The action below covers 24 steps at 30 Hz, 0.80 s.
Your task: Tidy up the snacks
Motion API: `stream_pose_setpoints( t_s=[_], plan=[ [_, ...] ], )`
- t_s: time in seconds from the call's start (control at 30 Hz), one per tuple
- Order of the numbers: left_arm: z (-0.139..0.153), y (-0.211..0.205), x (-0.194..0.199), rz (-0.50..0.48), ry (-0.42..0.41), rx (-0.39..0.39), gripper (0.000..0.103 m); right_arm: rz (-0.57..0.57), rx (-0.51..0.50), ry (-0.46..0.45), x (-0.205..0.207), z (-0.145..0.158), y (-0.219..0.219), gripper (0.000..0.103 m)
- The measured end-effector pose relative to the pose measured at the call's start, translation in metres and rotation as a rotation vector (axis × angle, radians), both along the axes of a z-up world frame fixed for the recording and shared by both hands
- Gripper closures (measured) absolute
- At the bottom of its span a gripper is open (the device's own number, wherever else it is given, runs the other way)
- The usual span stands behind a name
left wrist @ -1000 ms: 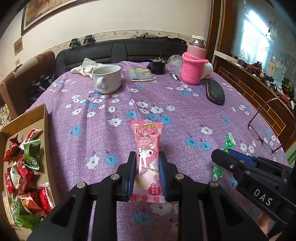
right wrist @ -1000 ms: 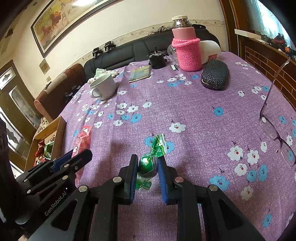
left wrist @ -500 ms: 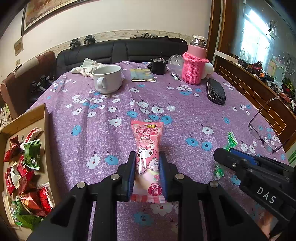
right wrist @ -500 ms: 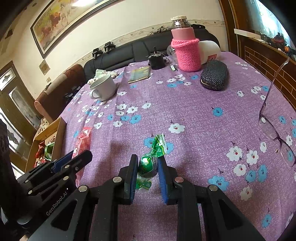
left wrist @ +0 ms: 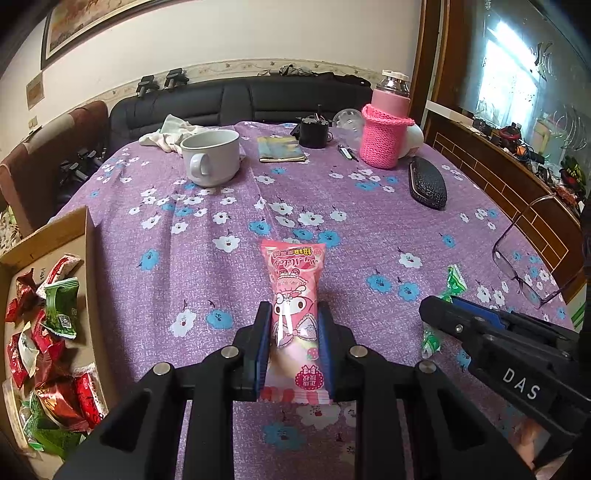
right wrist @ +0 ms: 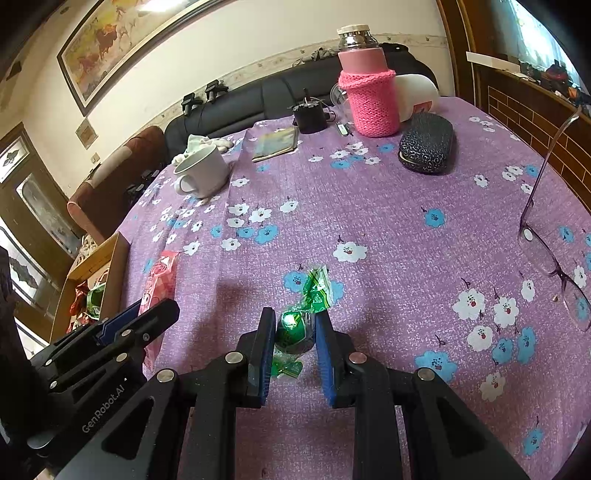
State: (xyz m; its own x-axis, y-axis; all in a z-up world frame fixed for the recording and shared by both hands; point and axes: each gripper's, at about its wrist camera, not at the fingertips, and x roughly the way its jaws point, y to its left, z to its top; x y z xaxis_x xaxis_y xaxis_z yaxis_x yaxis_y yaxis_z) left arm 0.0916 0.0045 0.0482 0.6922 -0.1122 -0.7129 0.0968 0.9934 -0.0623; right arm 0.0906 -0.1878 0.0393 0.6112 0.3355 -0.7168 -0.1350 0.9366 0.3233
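The left gripper clamps a pink cartoon-printed snack packet; the right gripper pinches a green foil-wrapped candy above the purple floral tabletop.

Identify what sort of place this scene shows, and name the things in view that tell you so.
Most likely a home living or dining room: a black sofa behind a table with a floral tablecloth, a framed painting on the wall, and everyday items like a white mug.

Cream wall, framed painting, black sofa behind table, bright window at right.
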Motion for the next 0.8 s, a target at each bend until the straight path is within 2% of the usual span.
stream_pose_setpoints(
  t_s=[0.53,0.8],
  plan=[
    [-0.002,0.004,0.001,0.027,0.009,-0.013,0.081,-0.044,-0.023,-0.023,0.001,0.002,-0.008,0.080],
    [0.023,0.015,-0.030,0.058,-0.030,-0.050,0.080,-0.043,-0.021,-0.037,-0.002,0.006,-0.008,0.081]
  ],
)
